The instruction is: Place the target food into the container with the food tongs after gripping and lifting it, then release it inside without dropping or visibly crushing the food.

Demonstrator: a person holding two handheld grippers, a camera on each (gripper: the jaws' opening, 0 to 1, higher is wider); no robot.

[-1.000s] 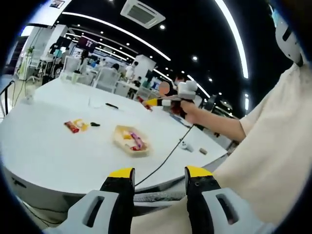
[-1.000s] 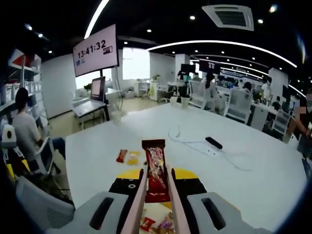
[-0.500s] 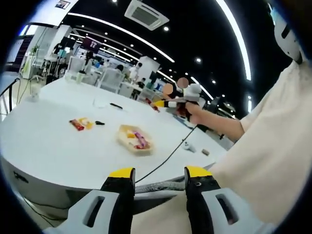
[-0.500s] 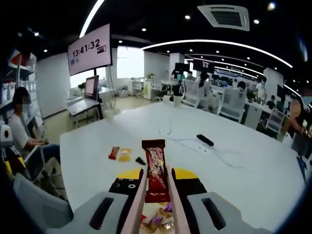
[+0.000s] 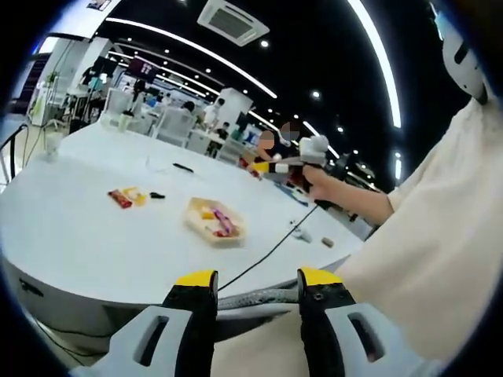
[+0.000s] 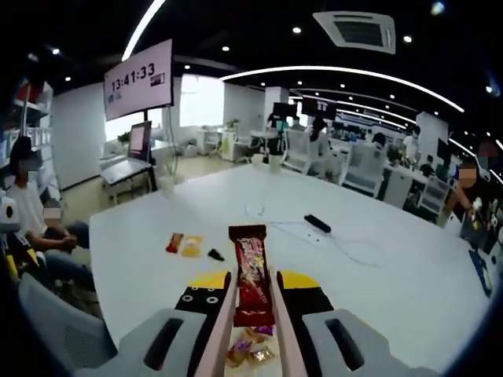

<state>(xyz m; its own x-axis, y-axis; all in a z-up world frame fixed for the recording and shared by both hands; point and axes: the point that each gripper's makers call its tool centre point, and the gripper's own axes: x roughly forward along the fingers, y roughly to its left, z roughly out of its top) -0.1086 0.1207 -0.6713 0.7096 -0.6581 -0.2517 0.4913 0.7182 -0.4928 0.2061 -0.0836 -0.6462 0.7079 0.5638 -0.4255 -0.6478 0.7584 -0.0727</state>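
My right gripper [image 6: 253, 281] is shut on the pale food tongs [image 6: 224, 322], and the tongs pinch a red wrapped snack bar [image 6: 251, 267] that stands upright between their arms. Just beneath them lies the container [image 6: 253, 351], holding several wrapped sweets. From the left gripper view, the same container [image 5: 194, 224] is a shallow tan tray in the middle of the white table. The right gripper [image 5: 292, 163] hangs in a person's hand above and beyond that tray. At the bottom of that view, my left gripper [image 5: 258, 280] is open with nothing between its fingers, off the table's near edge.
A red packet [image 6: 174, 242], a yellow packet [image 6: 191, 247] and a small dark piece [image 6: 214, 254] lie on the white table [image 6: 377, 298]. A black bar [image 6: 317, 223] and a white cable [image 6: 346, 247] lie further back. A dark cable [image 5: 271, 250] runs off the table's edge. People sit around.
The right gripper's camera has moved over the table: the loose packets slid left in view and more of the container shows under the tongs. The snack bar stays pinched. The left gripper barely moved.
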